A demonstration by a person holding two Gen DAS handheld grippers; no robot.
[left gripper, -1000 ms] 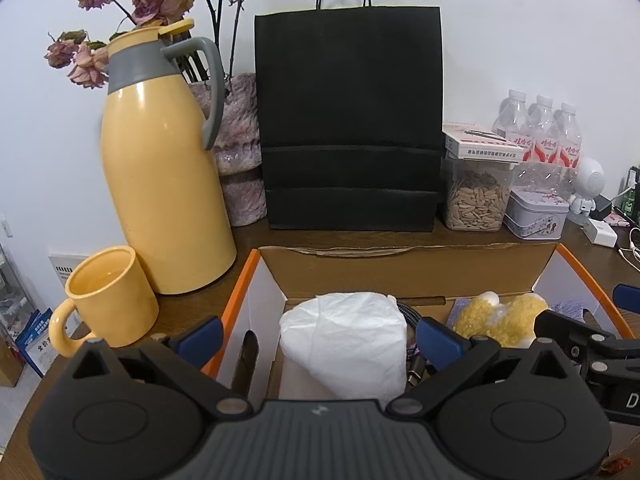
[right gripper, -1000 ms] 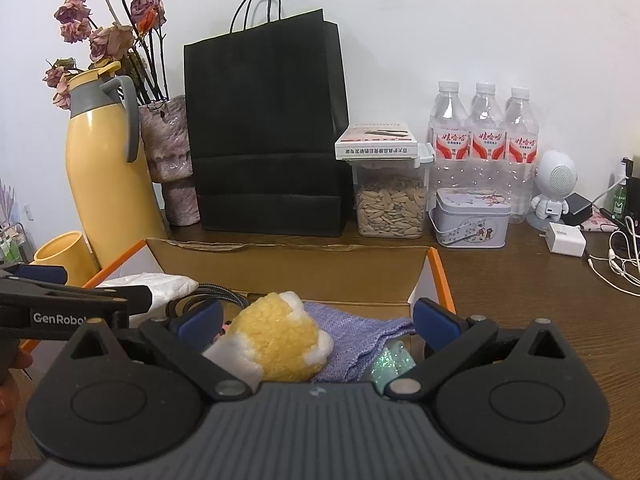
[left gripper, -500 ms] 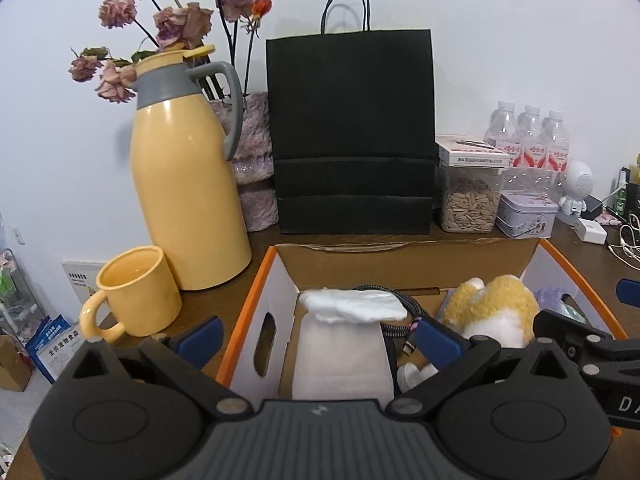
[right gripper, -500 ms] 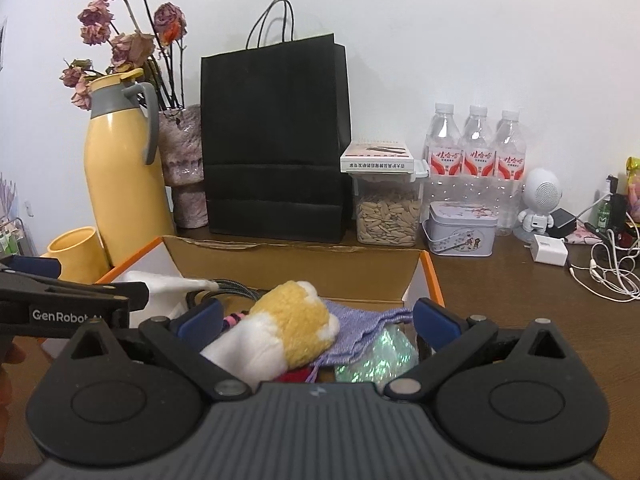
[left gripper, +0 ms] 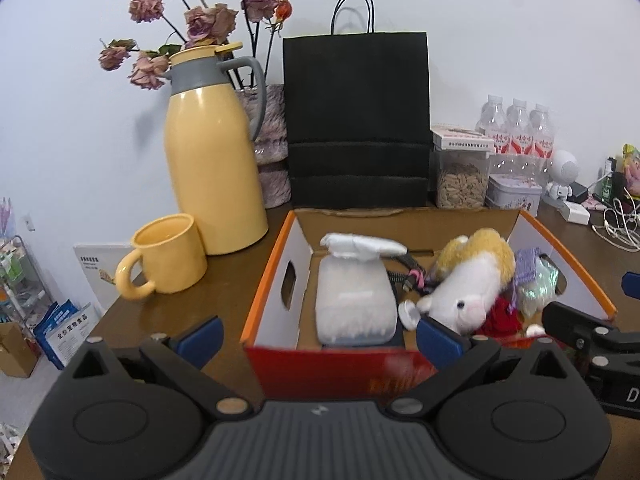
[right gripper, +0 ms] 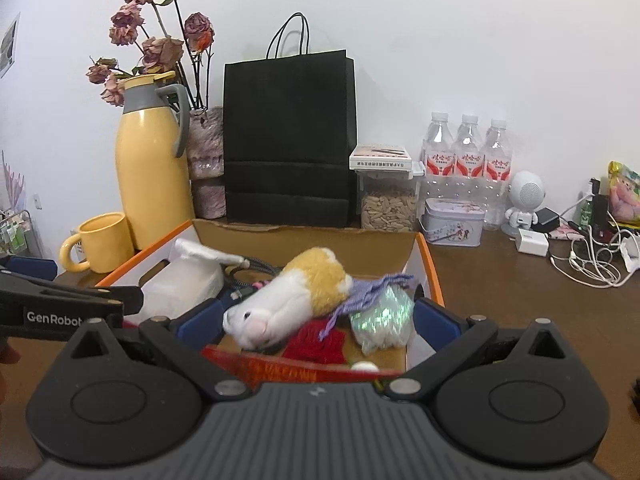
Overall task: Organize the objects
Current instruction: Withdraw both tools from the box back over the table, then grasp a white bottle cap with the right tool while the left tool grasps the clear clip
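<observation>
An open cardboard box [left gripper: 266, 280] with an orange rim and red front stands on the brown table. Inside lie a white plastic-wrapped pack [left gripper: 354, 296], a yellow and white plush toy [left gripper: 472, 280], a dark cable [left gripper: 404, 272], a purple knitted cloth [right gripper: 368, 288], a shiny pouch [right gripper: 380, 316] and a red item [right gripper: 316, 340]. My left gripper [left gripper: 318, 336] hovers open above the box's near left side. My right gripper [right gripper: 318, 322] hovers open above its near right side, over the plush toy [right gripper: 296, 292]. Neither holds anything.
A yellow thermos [left gripper: 212, 160] and yellow mug [left gripper: 168, 256] stand left of the box. Behind it are a black paper bag [left gripper: 356, 120], a vase of dried roses, a seed jar [right gripper: 388, 208], a tin [right gripper: 454, 226] and water bottles. Chargers and cables [right gripper: 592, 256] lie at the right.
Both grippers have risen and drawn back from the box, so its red front and more of its contents show. The plush toy's white face is now visible.
</observation>
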